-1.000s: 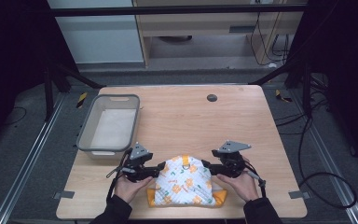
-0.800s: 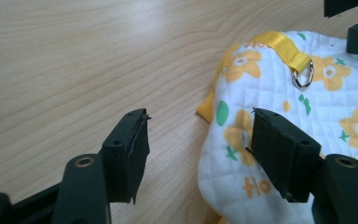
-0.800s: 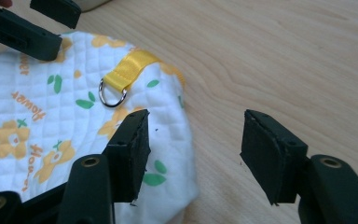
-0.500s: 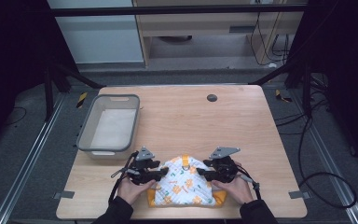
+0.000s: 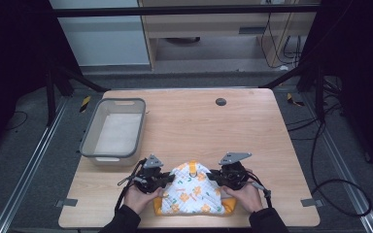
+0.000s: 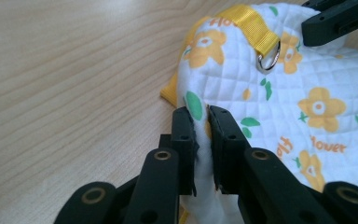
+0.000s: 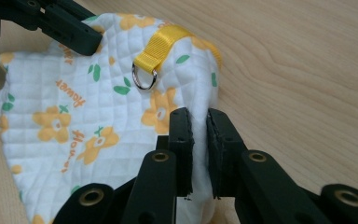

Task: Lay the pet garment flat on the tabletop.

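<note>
lying near the bottom middle of the high view, the quilted cloth (image 5: 192, 193) sits on the wooden desk (image 5: 252, 131), close to the edge where the person is. it is white with orange flowers and small green leaves, and it has a yellow edge.

the left tongs (image 5: 167, 178) are at the cloth's left side in the high view, and the right tongs (image 5: 214, 177) are at its right side. a hand holds each one from the bottom of the frame.

in the left gripper view, the left tongs (image 6: 201, 116) come up from the bottom middle. their jaws have just been closing, and now they pinch a fold of the white cloth (image 6: 303, 102) between them. the other tongs show as a black shape at the upper right of that frame.

in the right gripper view, the right tongs (image 7: 196, 116) come up from the bottom middle too. their jaws have also just been closing, and they pinch the edge of the cloth (image 7: 74, 112) between them. the other tongs show as a black shape at the upper left.

a yellow strap (image 7: 161, 44) is sewn on the cloth near its top, with a small metal ring (image 7: 144, 77) hanging from it.

a grey tub (image 5: 90, 141) stands on the desk at the left of the high view, above the left tongs and apart from the cloth. a small dark round spot (image 5: 220, 102) is on the desk near the top middle.
</note>
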A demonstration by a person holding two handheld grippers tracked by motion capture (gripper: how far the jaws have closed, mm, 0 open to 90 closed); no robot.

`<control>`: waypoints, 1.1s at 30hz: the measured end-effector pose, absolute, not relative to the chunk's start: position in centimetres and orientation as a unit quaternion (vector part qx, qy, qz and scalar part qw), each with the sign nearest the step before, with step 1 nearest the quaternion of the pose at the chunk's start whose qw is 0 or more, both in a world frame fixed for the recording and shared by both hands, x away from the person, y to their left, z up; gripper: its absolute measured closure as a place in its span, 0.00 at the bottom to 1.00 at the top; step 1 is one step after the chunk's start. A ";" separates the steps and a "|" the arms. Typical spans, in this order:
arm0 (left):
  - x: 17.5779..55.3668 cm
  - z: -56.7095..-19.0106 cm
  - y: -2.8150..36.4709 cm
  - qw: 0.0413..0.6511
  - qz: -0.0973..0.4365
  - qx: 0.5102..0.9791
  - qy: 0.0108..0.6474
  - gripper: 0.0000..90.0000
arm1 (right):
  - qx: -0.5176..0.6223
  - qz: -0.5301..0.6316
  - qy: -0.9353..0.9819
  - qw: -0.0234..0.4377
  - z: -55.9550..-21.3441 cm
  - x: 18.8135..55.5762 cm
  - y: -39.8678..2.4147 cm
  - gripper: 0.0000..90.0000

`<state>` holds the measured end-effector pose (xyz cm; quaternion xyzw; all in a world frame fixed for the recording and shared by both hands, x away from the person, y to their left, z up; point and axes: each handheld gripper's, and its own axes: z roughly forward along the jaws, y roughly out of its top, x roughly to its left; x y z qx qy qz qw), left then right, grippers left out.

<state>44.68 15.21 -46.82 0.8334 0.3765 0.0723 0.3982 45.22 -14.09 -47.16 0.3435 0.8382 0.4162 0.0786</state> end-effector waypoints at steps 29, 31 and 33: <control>43.8 -35.5 16.0 0.512 0.164 0.776 0.329 0.90 | 0.307 0.529 0.771 0.180 -37.4 43.8 -15.1 0.90; 46.4 -35.9 15.5 0.503 0.176 0.768 0.356 0.89 | 0.326 0.518 0.767 0.191 -37.7 46.2 -14.4 0.89; 48.6 -36.6 15.1 0.499 0.184 0.757 0.379 0.88 | 0.345 0.504 0.766 0.202 -38.4 48.2 -13.9 0.89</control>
